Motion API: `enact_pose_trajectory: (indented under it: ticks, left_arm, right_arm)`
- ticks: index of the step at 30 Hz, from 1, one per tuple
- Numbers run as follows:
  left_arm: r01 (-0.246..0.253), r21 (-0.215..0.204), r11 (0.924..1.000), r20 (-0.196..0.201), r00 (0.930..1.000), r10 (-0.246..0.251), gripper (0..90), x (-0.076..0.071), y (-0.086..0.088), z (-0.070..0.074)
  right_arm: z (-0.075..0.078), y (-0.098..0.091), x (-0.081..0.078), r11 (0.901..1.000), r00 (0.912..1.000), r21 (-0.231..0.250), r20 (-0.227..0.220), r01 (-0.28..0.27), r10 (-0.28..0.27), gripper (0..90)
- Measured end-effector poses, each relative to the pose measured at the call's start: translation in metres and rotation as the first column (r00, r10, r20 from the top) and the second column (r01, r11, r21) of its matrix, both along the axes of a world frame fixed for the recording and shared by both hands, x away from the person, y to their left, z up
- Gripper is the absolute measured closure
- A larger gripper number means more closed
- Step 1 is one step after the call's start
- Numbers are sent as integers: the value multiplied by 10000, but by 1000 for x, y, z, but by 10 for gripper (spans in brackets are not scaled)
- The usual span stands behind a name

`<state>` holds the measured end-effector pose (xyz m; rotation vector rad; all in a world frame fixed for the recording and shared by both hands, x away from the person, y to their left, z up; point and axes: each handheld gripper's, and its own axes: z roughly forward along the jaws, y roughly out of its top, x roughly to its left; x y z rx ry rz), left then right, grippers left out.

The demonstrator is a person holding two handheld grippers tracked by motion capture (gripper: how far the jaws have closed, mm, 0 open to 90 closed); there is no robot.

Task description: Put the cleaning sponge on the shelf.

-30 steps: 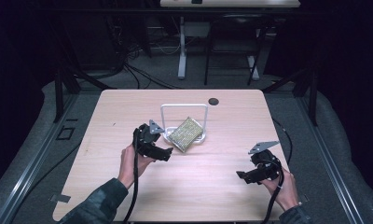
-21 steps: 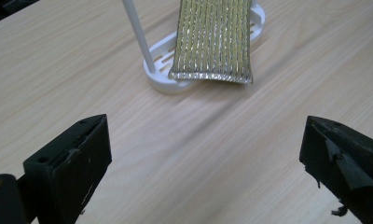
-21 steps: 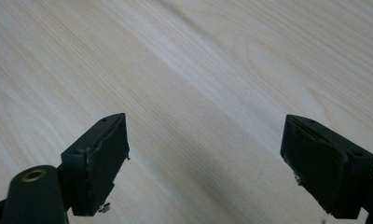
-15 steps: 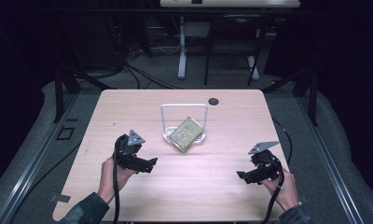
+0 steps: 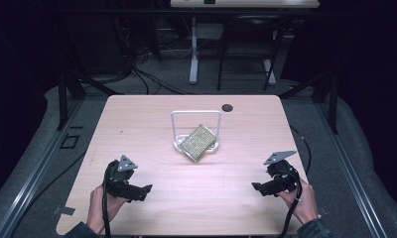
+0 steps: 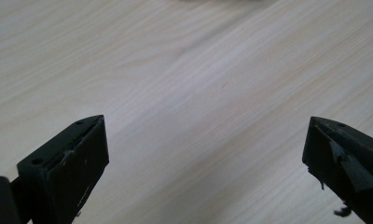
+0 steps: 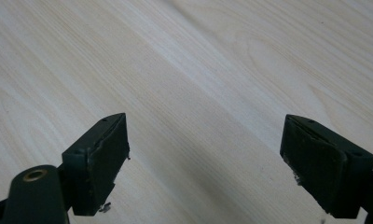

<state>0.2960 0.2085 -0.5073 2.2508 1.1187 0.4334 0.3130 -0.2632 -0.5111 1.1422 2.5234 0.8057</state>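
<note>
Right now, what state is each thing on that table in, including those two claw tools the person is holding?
Left gripper: open, nothing between its jaws, which have just been opening, over bare wood.
Right gripper: open, holding nothing.
Circuit board: tilted, propped on the stand, apart from both grippers.
White wire stand: upright at the table's middle.
Table: bare wood around the stand.
</note>
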Motion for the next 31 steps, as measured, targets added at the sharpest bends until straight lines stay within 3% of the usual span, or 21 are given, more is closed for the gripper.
enact_pose_trajectory:
  ticks: [4,9,12,19,31]
  left_arm:
    - [-187,-83,9998,-401,9990,184,2,-8,13,-7]
    - [-566,-187,9982,-384,9977,559,1,-13,25,-9]
    - [-678,-80,9977,-707,9952,670,2,-13,33,-12]
    - [-678,-63,9977,-932,9934,669,1,-12,39,-15]
    - [-588,-122,9982,-978,9936,573,1,-9,39,-17]
  right_arm:
    - [1,0,-1,10000,10000,-34,29,3,-3,150]
    - [-1,0,0,10000,10000,-69,-32,-41,41,150]
    - [-1,0,-1,9999,10000,-94,-76,-42,41,150]
    - [-1,-4,-1,9999,10000,-100,-59,47,-48,151]
    - [-3,-4,1,9999,9999,-143,-141,34,-36,152]
